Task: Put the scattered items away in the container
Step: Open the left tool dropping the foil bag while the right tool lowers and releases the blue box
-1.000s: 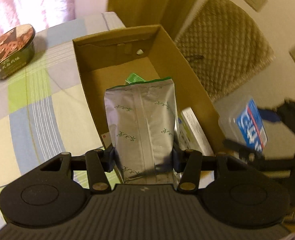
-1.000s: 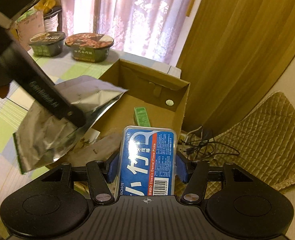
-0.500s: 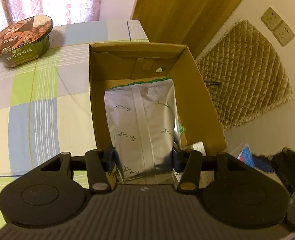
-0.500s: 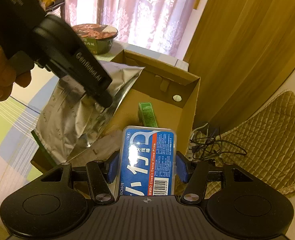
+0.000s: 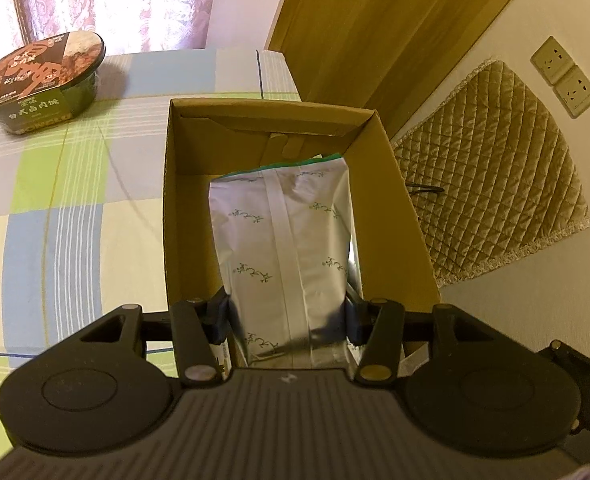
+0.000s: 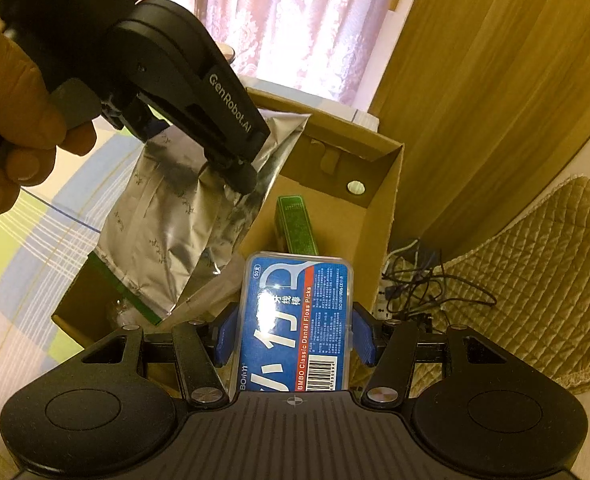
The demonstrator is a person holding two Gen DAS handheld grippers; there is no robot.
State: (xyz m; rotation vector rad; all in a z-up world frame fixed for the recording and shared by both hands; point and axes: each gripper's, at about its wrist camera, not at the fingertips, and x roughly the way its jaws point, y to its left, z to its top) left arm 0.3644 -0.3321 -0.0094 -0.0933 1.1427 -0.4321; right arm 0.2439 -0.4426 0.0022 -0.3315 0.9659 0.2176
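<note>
Right gripper (image 6: 293, 334) is clamping a blue floss pick box (image 6: 295, 320) between its blue pads (image 6: 225, 338), hovering at the near edge of the cardboard box (image 6: 387, 200). Left gripper (image 6: 231, 164), held by a hand (image 6: 11, 96), is pinching a silver foil bag (image 6: 171, 224) that is hanging tilted over the box's left side. A green packet (image 6: 297, 226) is lying inside on the box floor. Cables (image 6: 427, 284) are trailing beside a quilted cushion (image 6: 535, 284).

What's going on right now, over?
Left gripper shut on foil bag, over cardboard box. Right gripper shut on floss picks. Green carton already inside.
</note>
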